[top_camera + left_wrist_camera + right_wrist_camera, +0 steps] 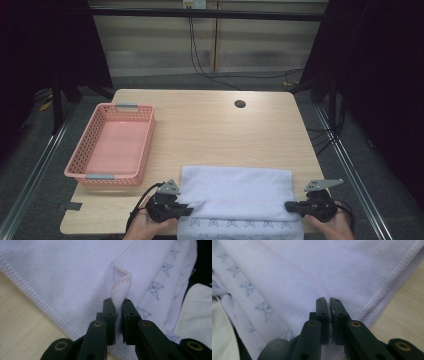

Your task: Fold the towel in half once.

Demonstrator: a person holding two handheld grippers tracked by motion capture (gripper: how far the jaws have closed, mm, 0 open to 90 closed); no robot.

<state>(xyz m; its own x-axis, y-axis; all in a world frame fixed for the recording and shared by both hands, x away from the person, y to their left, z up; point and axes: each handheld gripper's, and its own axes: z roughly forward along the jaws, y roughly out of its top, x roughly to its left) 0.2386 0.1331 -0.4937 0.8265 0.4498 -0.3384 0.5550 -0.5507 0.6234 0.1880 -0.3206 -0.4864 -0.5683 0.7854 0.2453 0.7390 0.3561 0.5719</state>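
White towel (235, 192) is spread at the near edge of my table (210, 125), its patterned end hanging over the front. My left gripper (186, 210) is pinched tight on the towel's left hem, and my right gripper (289, 206) is clamped on its right side. Pink basket (112, 145) sits far left, well apart.

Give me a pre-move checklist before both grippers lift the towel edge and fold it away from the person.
1. Left gripper pinches the towel hem: ok, the stitched edge stands between its jaws.
2. Right gripper has cloth: ok, jaws shut on a thin edge, though the bite looks small.
3. Both grips at matching height on the towel's sides: ok in the high view.
4. Table beyond the towel free for the fold: ok.
5. Pink basket out of the path: ok, off to the left.
6. Layers caught per grip: cannot tell.
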